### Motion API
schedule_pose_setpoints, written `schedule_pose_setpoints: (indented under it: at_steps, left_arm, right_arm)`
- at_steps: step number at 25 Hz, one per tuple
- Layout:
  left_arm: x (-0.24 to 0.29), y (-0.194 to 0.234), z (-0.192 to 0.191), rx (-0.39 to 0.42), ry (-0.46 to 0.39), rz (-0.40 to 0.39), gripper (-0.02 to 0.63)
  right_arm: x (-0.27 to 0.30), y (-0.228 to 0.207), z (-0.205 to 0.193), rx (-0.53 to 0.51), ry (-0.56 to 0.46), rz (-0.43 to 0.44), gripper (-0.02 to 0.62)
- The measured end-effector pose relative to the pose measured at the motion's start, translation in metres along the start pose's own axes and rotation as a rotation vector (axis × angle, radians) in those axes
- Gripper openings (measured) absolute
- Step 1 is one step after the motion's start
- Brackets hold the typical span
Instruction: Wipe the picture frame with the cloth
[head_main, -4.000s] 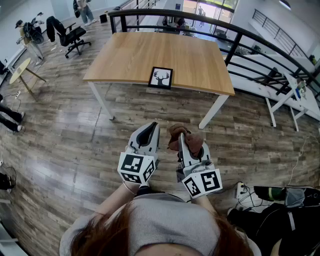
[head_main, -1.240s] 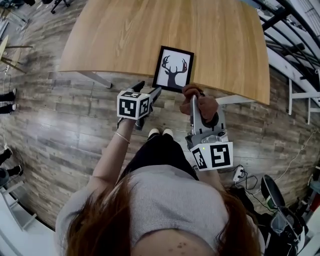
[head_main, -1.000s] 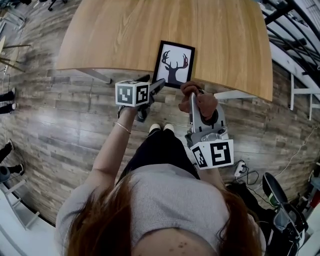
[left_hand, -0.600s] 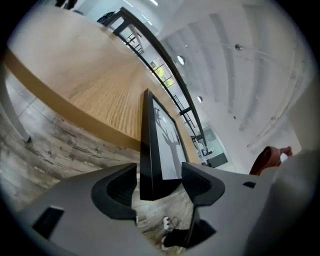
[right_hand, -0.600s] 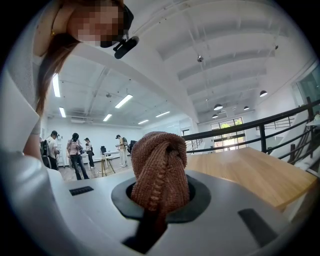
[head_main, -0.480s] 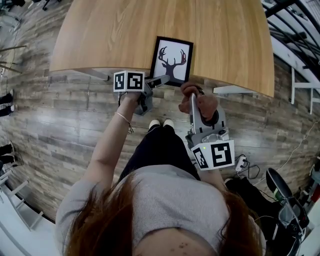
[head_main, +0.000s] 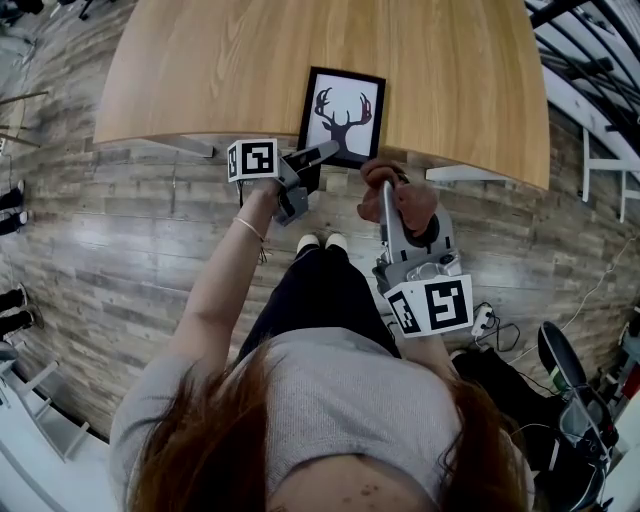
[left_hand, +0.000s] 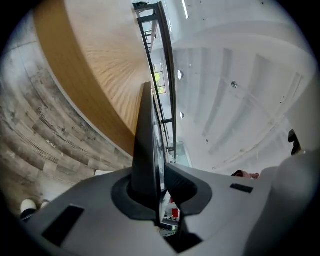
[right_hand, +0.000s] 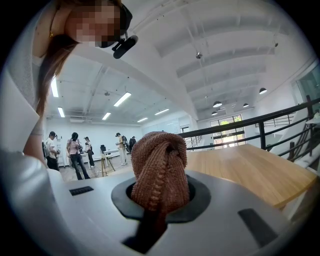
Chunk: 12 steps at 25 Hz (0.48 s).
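The left arm (head_main: 215, 290) stretches forward, with its claw (head_main: 322, 152) rolled onto its side at the near edge of the worktop (head_main: 200, 70). Its jaws have just been closing and pinch the lower left corner of the picture frame (head_main: 345, 105), which sits at that edge. To the right, the right claw (head_main: 386, 188) points forward about level. It is clamped on the bunched brown cloth (head_main: 414, 206), just short of the frame.

black picture frame (head_main: 342, 115) with white print of dark antlers, lying at table's (head_main: 200, 60) near edge, near corner nipped in left gripper's (head_main: 325, 152) just-closing jaws, brown knitted cloth (head_main: 412, 200) bunched in right gripper (head_main: 385, 190)
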<state>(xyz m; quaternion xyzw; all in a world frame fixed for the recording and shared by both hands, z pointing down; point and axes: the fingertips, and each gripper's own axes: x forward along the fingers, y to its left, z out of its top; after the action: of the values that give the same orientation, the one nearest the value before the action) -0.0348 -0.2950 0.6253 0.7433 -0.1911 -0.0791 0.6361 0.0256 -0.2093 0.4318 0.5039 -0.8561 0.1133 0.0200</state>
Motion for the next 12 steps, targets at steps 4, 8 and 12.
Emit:
schedule_pose_setpoints:
  at_steps: [4, 8, 12]
  left_arm:
    - [-0.001, -0.002, 0.002, -0.028, -0.036, -0.044, 0.037]
    - [0.0, -0.005, 0.003, -0.043, -0.1, -0.092, 0.035]
    - [0.001, -0.023, 0.003, -0.078, -0.179, -0.219, 0.027]
  right_arm:
    - [-0.004, 0.005, -0.004, 0.001, 0.01, 0.003, 0.046]
    - [-0.007, 0.007, -0.01, 0.002, 0.025, 0.01, 0.046]
    - [-0.011, 0.001, -0.013, 0.024, 0.028, 0.001, 0.046]
